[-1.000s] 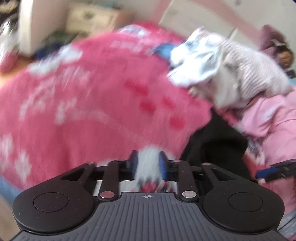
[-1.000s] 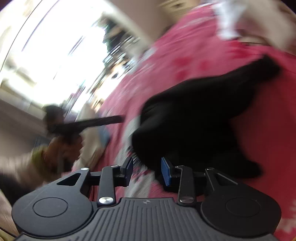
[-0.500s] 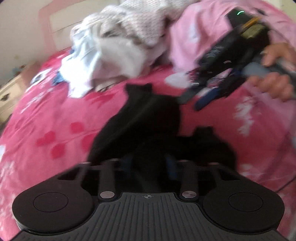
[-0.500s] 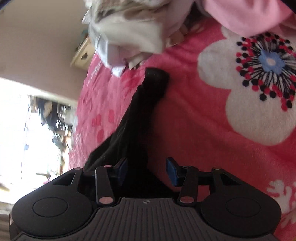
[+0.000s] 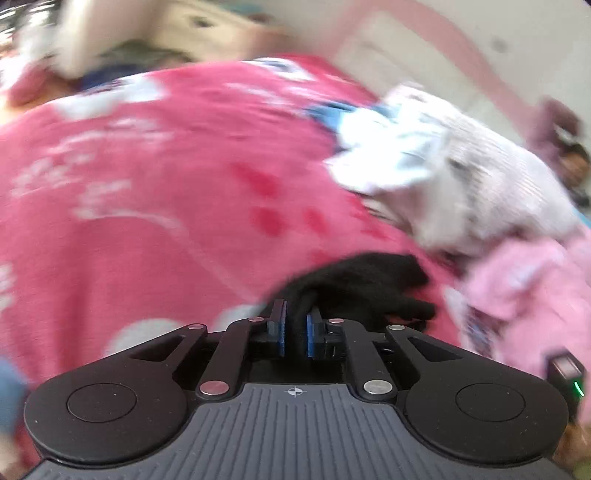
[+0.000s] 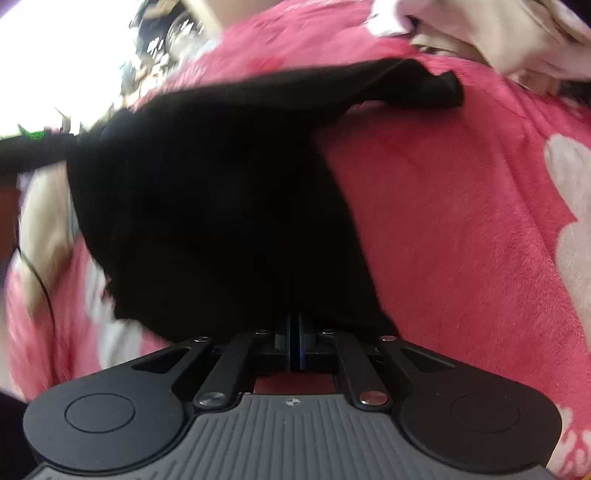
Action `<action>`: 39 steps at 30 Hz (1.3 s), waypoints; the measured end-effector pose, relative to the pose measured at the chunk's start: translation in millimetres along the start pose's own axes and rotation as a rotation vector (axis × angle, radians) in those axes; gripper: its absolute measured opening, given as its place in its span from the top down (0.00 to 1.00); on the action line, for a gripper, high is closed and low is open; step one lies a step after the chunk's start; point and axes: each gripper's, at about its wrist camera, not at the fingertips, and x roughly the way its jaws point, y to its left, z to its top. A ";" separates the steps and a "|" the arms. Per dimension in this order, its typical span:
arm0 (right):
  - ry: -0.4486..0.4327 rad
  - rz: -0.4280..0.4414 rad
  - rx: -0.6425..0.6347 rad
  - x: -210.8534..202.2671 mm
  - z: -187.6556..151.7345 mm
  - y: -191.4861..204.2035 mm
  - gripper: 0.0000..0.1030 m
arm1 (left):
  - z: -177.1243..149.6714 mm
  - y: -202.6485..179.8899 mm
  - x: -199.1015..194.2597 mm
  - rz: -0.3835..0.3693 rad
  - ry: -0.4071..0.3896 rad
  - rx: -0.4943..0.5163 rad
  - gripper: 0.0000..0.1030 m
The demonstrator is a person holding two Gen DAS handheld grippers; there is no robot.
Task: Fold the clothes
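A bed fills both views, covered with one pink-red blanket (image 5: 155,206) that has white flower prints; behind it stand a pale wall and a light piece of furniture, both blurred.

The left gripper (image 5: 294,330) has its two blue-padded fingers (image 5: 280,328) drawn close together, with a fold of the black garment (image 5: 362,284) pinched between them. From that fold the cloth runs forward and to the right over the blanket, bunched and dark.

The right gripper (image 6: 294,347) has its fingers pressed fully together on an edge of the same black garment (image 6: 207,206). From these fingers the cloth spreads wide to the left and up, and one narrow end reaches to the upper right, where it lies on the blanket (image 6: 461,229). So there is one black garment, and two grippers clamp it at two places.

Further out, in the left wrist view, a heap of other clothes (image 5: 461,173) lies at the right side of the bed: one white knitted piece and one white and blue piece. Just beside the heap, nearer to the camera, lies one light pink garment (image 5: 532,288). How many pieces are under these I cannot tell, because of the blur. In the right wrist view the pale heap (image 6: 498,33) shows just beyond the narrow end of the black cloth.
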 end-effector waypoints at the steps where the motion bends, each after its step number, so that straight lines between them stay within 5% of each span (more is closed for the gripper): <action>1: 0.018 -0.008 -0.028 -0.6 -0.8 3.8 0.95 | 1.5 8.5 -0.6 0.027 -0.002 -0.031 0.92; 5: 0.103 -0.023 -0.174 -2.6 -3.2 20.6 0.95 | -1.3 27.5 -12.3 0.141 -0.023 -0.009 0.88; 9: 0.175 -0.025 -0.251 -15.4 8.2 29.5 0.92 | -2.0 12.5 -25.8 0.122 -0.067 0.133 0.64; 10: 0.153 -0.028 -0.247 -24.4 12.2 28.0 0.83 | -0.4 4.5 -28.9 0.113 -0.091 0.186 0.59; 14: -0.026 -0.014 -0.146 -44.8 34.0 14.3 0.40 | 4.5 -32.5 -30.9 -0.030 -0.134 0.382 0.12; 15: -0.078 -0.008 -0.112 -48.2 40.1 10.2 0.38 | 3.7 -43.5 -25.3 -0.076 -0.103 0.428 0.02; 18: -0.154 -0.030 -0.047 -32.2 52.9 1.0 0.37 | -5.8 -73.6 -2.7 -0.129 -0.072 0.541 0.02; 22: -0.122 -0.081 -0.046 10.0 58.7 0.0 0.44 | -17.2 -96.0 31.1 -0.105 -0.066 0.626 0.05; 23: -0.106 -0.093 -0.057 19.9 58.8 1.9 0.55 | -17.2 -95.1 38.2 -0.092 -0.060 0.619 0.10; 25: -0.095 -0.107 -0.069 27.8 56.9 4.2 0.73 | -13.6 -87.8 51.3 -0.069 -0.035 0.568 0.26; 26: -0.103 -0.107 -0.068 24.2 54.7 4.5 0.94 | -9.6 -79.5 53.6 -0.063 -0.023 0.522 0.46; 30: -0.133 -0.107 -0.065 9.9 45.7 5.7 0.96 | 7.4 -42.8 42.4 -0.037 -0.046 0.337 0.92; 39: -0.053 -0.085 0.054 -35.9 15.7 -13.2 0.96 | 34.1 33.1 -10.6 0.086 -0.201 0.041 0.96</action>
